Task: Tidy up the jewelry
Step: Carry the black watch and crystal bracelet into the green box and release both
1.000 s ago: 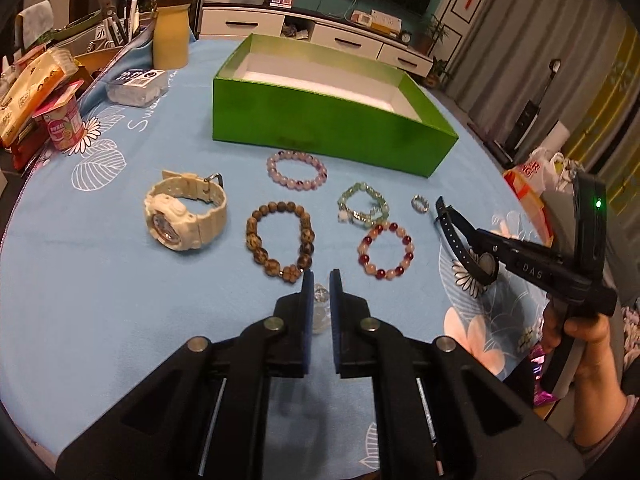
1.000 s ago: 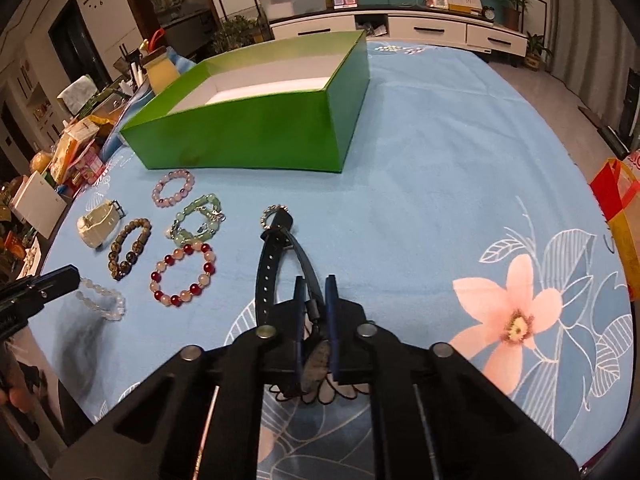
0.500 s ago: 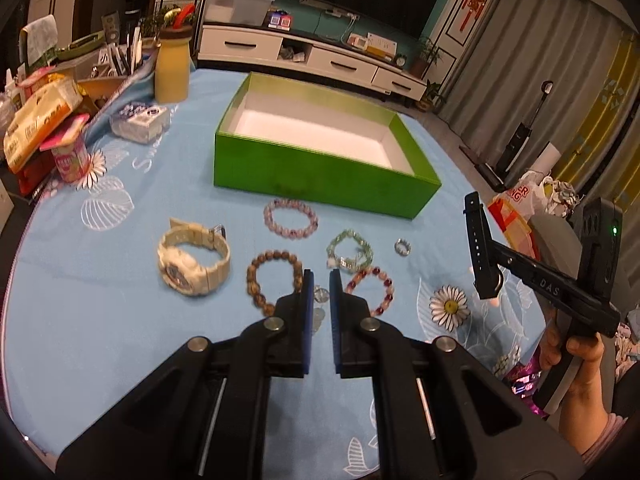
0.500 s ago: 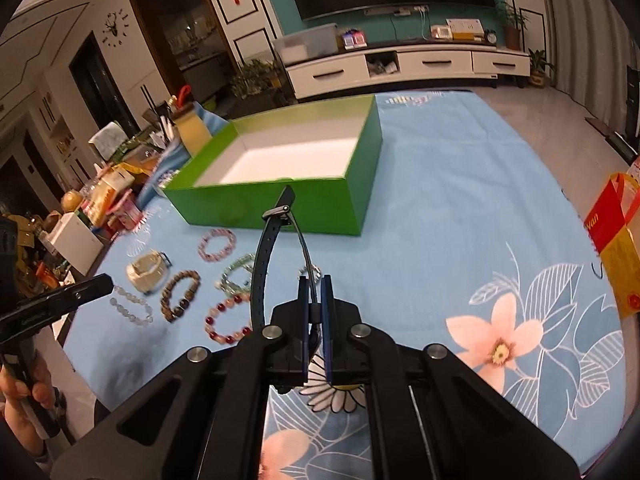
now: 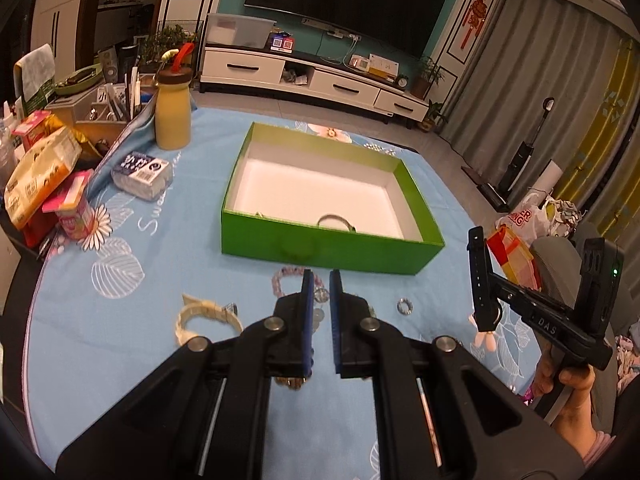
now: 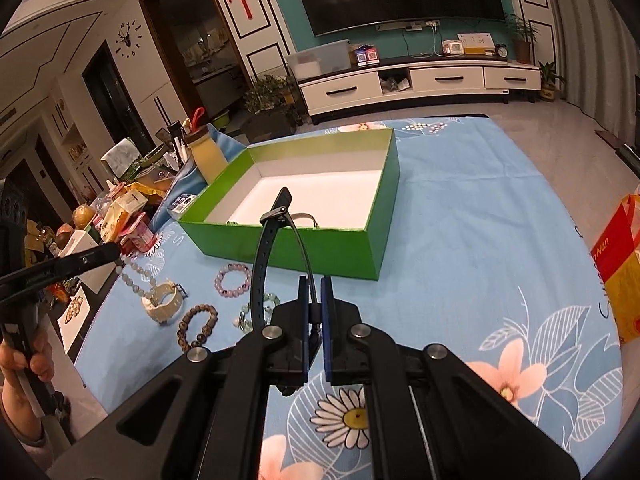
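My right gripper (image 6: 314,312) has its jaws pinching the black watch (image 6: 266,264), lifted low centre of frame before the green box (image 6: 372,240). My left gripper (image 5: 319,300) jaws pinch a clear bead bracelet (image 6: 136,274), hanging above the surface (image 6: 460,216)

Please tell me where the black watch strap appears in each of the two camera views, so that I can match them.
Left wrist view: black watch strap at the right edge, held up by the right gripper.
Right wrist view: black watch strap at centre, rising from the jaws.
Shared landmark: the green box.
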Motion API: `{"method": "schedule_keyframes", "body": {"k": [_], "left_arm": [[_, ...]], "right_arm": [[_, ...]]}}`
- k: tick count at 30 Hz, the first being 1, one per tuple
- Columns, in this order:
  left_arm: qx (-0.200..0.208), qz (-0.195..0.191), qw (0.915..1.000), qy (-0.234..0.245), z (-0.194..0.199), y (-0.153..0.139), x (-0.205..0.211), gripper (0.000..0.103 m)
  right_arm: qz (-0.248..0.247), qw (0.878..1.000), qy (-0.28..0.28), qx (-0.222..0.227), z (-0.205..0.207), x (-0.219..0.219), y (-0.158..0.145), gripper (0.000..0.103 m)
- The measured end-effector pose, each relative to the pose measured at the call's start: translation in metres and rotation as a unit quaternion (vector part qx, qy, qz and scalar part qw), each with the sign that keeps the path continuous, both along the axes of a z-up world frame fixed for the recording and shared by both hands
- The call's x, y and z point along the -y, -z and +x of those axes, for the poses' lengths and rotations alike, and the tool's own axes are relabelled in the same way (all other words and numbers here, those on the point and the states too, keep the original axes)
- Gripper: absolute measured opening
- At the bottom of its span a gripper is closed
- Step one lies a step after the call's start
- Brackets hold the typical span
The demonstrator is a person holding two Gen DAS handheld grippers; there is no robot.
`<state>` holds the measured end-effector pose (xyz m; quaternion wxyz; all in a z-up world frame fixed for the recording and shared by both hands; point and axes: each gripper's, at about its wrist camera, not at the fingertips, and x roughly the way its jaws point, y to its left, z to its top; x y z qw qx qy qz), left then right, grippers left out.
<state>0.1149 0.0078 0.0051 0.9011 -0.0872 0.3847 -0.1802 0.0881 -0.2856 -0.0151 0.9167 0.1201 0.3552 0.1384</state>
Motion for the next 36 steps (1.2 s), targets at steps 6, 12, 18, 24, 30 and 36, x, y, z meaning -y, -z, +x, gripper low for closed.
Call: {"method": "schedule_keyframes", "body": {"k": [6, 12, 18, 24, 30, 36], "left_arm": [[0.006, 0.002, 1.0000, 0.001, 0.028, -0.008, 0.007, 0.007], [0.009, -0.001, 1.0000, -0.001, 0.067, -0.016, 0.017, 0.007], [0.000, 0.007, 1.0000, -0.002, 0.105, -0.012, 0.026, 0.007], [-0.012, 0.024, 0.9996, -0.001, 0.137, 0.001, 0.038, 0.007], [-0.039, 0.037, 0.9985, -0.007, 0.172, 0.021, 0.047, 0.007], [-0.058, 0.046, 0.9971, -0.019, 0.200, 0.034, 0.054, 0.009]], "right_arm": [[0.003, 1.000, -0.006, 0.007, 0.017, -0.004, -0.004, 0.005], [0.003, 1.000, -0.008, 0.020, 0.036, -0.007, -0.013, 0.005], [0.001, 0.999, -0.007, 0.033, 0.063, -0.009, -0.018, 0.005], [-0.003, 1.000, -0.010, 0.030, 0.093, -0.015, -0.016, 0.005], [-0.005, 1.000, -0.006, 0.006, 0.127, -0.021, -0.001, 0.005], [-0.021, 1.000, 0.009, -0.017, 0.155, -0.025, 0.010, 0.007]]}}
